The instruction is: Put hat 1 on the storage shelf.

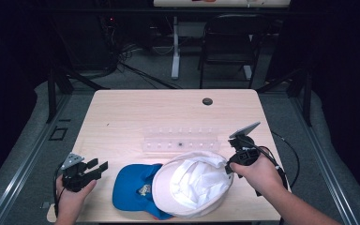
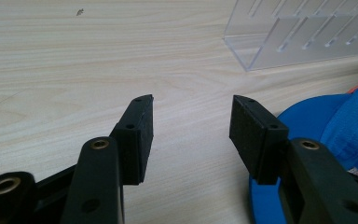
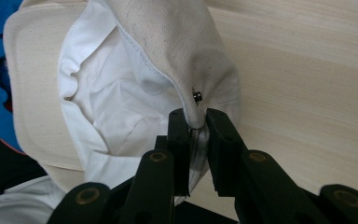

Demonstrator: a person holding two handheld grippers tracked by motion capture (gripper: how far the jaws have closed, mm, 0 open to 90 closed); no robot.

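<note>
A cream-white cap lies upside down near the table's front edge, its white lining showing. It overlaps a blue cap to its left. My right gripper is shut on the white cap's back edge at its right side. In the right gripper view the pads pinch a fold of the cream fabric beside a small metal stud. My left gripper hovers low at the table's front left, open, with nothing between its fingers. In the left gripper view its jaws stand wide, the blue cap just to their right.
A clear plastic rack with slots lies across the middle of the wooden table, just behind the caps, and also appears in the left gripper view. A round cable hole sits near the far edge. A chair and table legs stand beyond.
</note>
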